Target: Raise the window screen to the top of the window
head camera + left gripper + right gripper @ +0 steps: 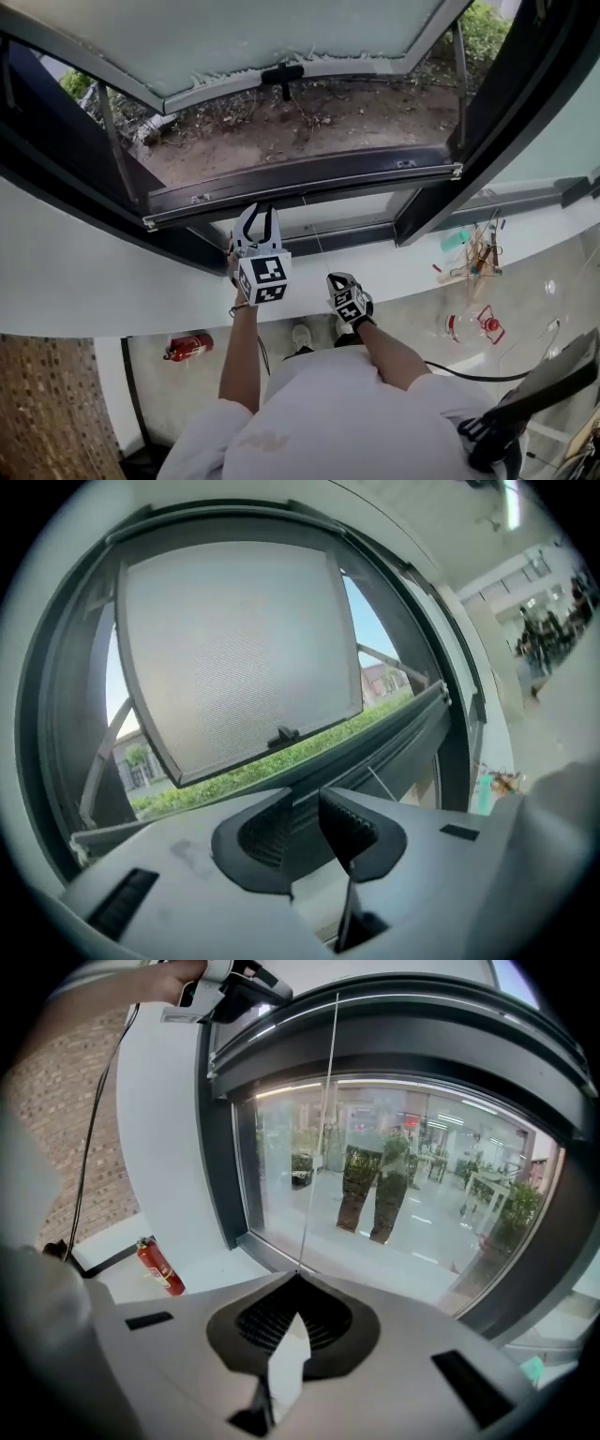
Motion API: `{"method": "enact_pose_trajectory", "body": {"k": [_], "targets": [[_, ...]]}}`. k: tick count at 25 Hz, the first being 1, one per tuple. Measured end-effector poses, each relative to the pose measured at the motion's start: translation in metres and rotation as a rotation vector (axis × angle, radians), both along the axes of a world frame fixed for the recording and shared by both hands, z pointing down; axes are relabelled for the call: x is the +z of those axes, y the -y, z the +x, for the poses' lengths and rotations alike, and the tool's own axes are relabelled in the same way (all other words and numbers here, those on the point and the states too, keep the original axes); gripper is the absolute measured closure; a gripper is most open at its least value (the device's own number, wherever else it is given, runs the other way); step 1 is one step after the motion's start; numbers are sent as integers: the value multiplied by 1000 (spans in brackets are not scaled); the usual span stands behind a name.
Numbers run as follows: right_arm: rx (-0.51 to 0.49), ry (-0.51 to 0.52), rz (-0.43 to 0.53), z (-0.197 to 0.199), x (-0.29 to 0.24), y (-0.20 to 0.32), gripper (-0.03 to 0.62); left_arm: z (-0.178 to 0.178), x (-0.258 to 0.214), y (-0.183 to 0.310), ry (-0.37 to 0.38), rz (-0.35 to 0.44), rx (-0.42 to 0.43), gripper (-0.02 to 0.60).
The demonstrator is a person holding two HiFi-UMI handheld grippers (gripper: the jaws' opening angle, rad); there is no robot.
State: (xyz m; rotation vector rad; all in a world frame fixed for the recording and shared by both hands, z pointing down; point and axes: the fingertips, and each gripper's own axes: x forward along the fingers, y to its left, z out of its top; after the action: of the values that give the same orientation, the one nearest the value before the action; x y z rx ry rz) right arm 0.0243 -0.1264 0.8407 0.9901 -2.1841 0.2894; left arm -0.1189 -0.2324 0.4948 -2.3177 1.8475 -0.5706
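Observation:
The window's sash (281,33) swings outward, its pale, finely textured panel (234,658) carrying a black handle (281,735). My left gripper (259,212) reaches up beside the dark lower window frame (300,180). Its jaws (305,827) stand open with nothing between them. My right gripper (298,1283) sits lower, its marker cube (349,302) beside the left arm. It is shut on a thin pull cord (319,1147) that runs straight up to the frame's upper bar (375,1016). The same cord (380,785) shows faintly in the left gripper view.
A red fire extinguisher (187,347) stands on the floor by the white wall, near a brick wall (47,403). Small colourful items (473,253) lie on the floor at right, and a dark object (544,384) sits at lower right. A fixed glass pane (375,1185) fills the lower window.

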Motion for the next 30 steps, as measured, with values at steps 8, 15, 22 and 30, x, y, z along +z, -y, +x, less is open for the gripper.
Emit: {"method": "enact_pose_trajectory", "body": {"k": [8,15,22,30], "targets": [[-15,6,4,-8,-2,8,591,-28,-17,-15,-257,14,-100,535],[-22,40,69,-18,-15,19,592,-28,-11,-25,-317,-36,-97,575],[-47,68,146,-33,-35,26,591,-16,-10,-28,-294,-56,-56,575],[-26,101,157,-33,-37,33,591,1,-16,-32,-344,-56,4,575]]}}
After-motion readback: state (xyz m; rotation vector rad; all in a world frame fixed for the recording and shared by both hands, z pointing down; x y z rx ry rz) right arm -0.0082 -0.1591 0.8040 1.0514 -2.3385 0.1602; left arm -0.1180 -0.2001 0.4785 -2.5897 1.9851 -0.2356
